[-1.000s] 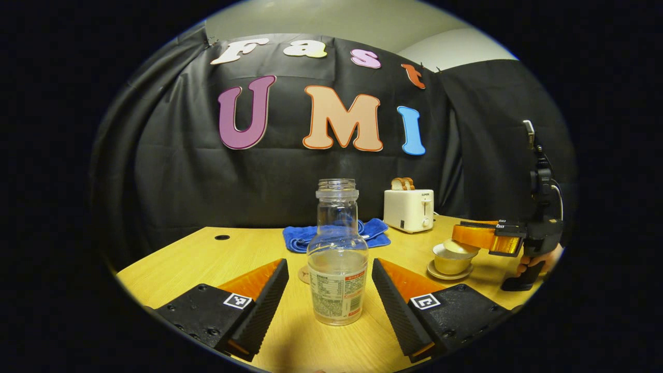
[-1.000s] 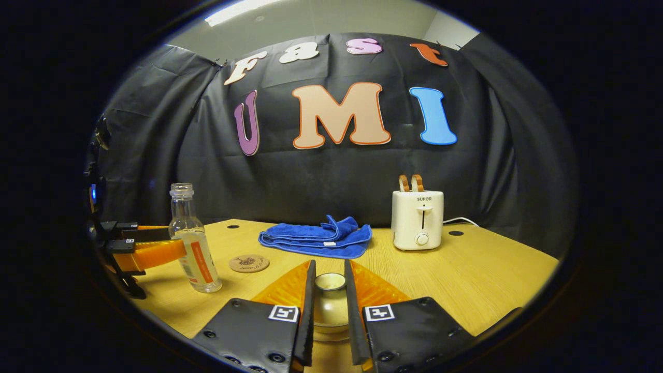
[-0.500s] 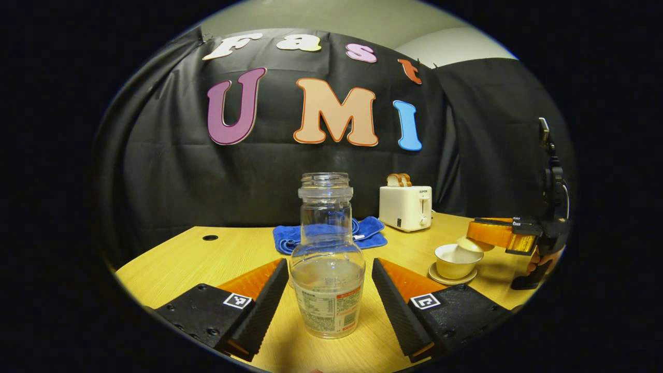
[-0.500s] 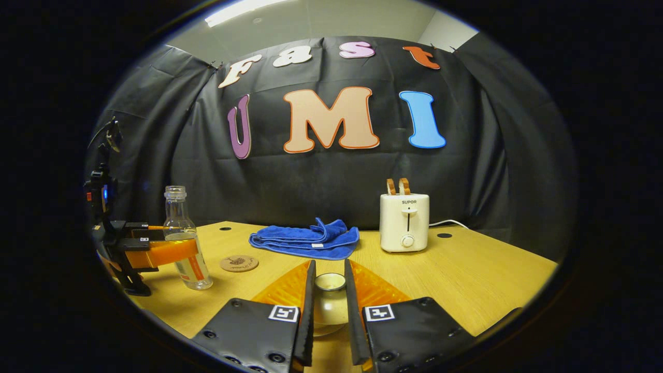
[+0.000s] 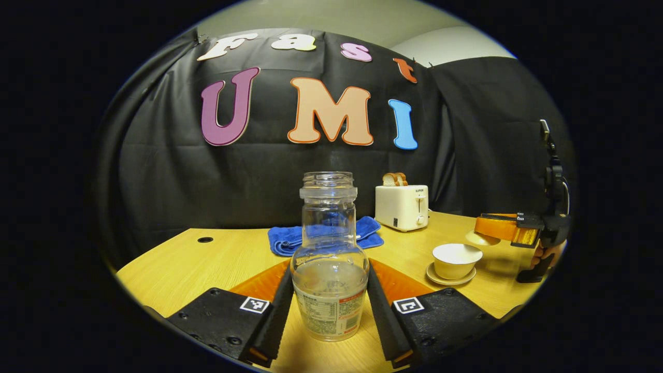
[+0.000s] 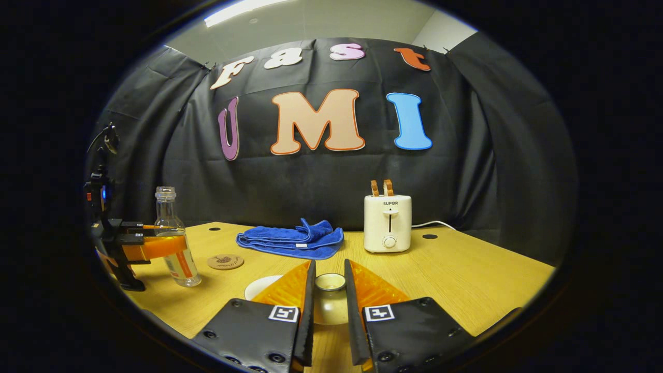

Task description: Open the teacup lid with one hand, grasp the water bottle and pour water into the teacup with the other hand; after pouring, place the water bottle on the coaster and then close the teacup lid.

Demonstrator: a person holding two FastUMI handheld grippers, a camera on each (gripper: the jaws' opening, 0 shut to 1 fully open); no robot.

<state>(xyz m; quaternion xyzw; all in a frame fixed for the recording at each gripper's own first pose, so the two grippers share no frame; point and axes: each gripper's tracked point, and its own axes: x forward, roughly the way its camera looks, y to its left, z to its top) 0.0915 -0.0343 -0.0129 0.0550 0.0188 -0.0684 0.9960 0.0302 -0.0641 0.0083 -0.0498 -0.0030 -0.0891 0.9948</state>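
left gripper [image 5: 330,290]: clamps bottle [image 5: 330,259] on table, 6 o'clock | right gripper [image 6: 327,300]: grips lid [image 6: 330,282], off cup [image 5: 457,260] at 3 o'clock | risk: open bottle may slip and spill when lifted

The left gripper view sits low over the table [image 5: 217,256], close behind the water bottle [image 5: 329,259], facing the booth wall; the right gripper view looks the same way from farther right — both share the toaster [image 6: 387,223] (and blue cloth [image 6: 290,239])
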